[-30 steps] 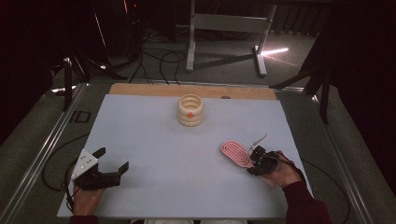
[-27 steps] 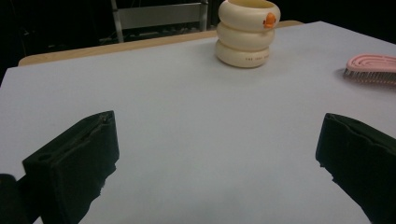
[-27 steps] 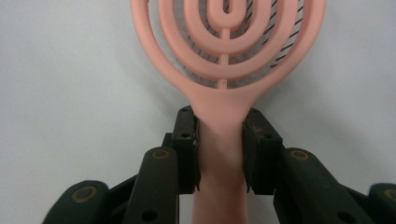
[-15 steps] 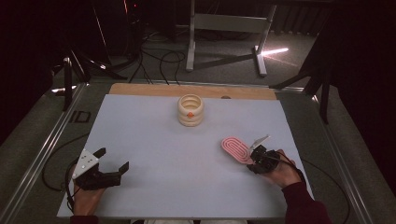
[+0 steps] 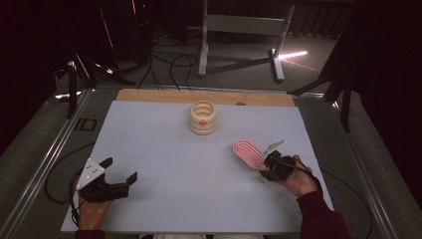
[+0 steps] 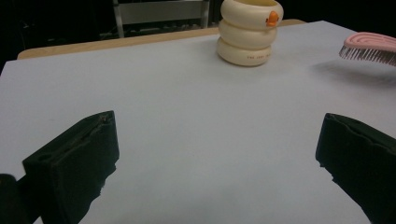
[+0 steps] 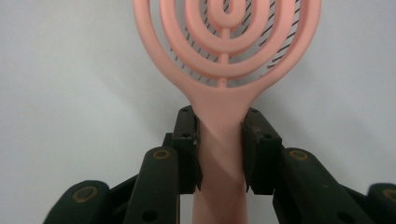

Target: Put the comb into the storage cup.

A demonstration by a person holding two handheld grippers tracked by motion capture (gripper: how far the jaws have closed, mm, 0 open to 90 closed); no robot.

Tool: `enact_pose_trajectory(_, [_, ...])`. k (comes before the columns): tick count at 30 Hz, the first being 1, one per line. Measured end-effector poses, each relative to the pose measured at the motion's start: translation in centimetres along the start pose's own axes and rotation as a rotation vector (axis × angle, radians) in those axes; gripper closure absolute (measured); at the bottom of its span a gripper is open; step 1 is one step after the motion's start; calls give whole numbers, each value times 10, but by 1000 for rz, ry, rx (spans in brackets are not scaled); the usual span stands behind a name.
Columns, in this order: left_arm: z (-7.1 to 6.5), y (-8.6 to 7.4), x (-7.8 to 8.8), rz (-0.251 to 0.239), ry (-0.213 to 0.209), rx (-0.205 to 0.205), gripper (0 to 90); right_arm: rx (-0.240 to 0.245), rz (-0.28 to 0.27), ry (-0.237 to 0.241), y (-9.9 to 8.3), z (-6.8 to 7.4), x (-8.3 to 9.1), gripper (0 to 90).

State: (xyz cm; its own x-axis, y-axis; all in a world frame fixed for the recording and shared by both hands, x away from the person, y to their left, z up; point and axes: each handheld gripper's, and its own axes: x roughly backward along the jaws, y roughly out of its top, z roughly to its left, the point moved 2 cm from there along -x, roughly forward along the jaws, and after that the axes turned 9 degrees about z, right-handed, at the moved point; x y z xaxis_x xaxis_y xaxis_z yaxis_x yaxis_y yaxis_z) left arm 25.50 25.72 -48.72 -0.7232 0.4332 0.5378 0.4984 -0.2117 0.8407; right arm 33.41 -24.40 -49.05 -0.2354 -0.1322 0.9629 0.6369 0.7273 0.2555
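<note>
A pink hairbrush (image 5: 248, 152) with a looped open back is held just above the white table at the right. My right gripper (image 5: 267, 168) is shut on its handle; in the right gripper view both pads clamp the handle of the hairbrush (image 7: 223, 70), with my right gripper (image 7: 220, 154) pointing along it. A cream ringed holder (image 5: 203, 117) with a small orange mark stands upright at the far middle of the table. My left gripper (image 5: 119, 172) rests at the near left, open and with nothing between its jaws. In the left gripper view the holder (image 6: 250, 31) and the hairbrush's bristled head (image 6: 371, 48) lie ahead.
The white table sheet (image 5: 164, 174) ends in a wooden strip (image 5: 149, 94) at the far edge. Metal rails (image 5: 45, 164) run along both sides. Beyond the table stand a metal frame (image 5: 239, 30) and cables on the floor.
The right hand has shifted the hairbrush slightly and still grips its handle. The left gripper has stayed where it was.
</note>
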Motion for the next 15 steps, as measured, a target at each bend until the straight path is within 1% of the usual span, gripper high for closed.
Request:
enact_pose_trajectory(2, [0,0,0,1,0,1,0,5,-10,-7,3,0,1,705])
enact_pose_trajectory(5, [1,0,1,2,-2,8,0,8,-23,2,8,2,3,705])
enact_pose_trajectory(6, [1,0,0,0,-5,11,0,9,-28,-4,9,3,3,705])
enact_pose_trajectory(7, [1,0,1,-1,-4,14,0,12,-31,-1,10,3,3,705])
enact_pose_trajectory(11, [1,0,0,3,-2,14,0,15,-39,-1,14,4,4,705])
enact_pose_trajectory(15, [0,0,0,8,-1,14,0,12,-61,-11,21,5,7,705])
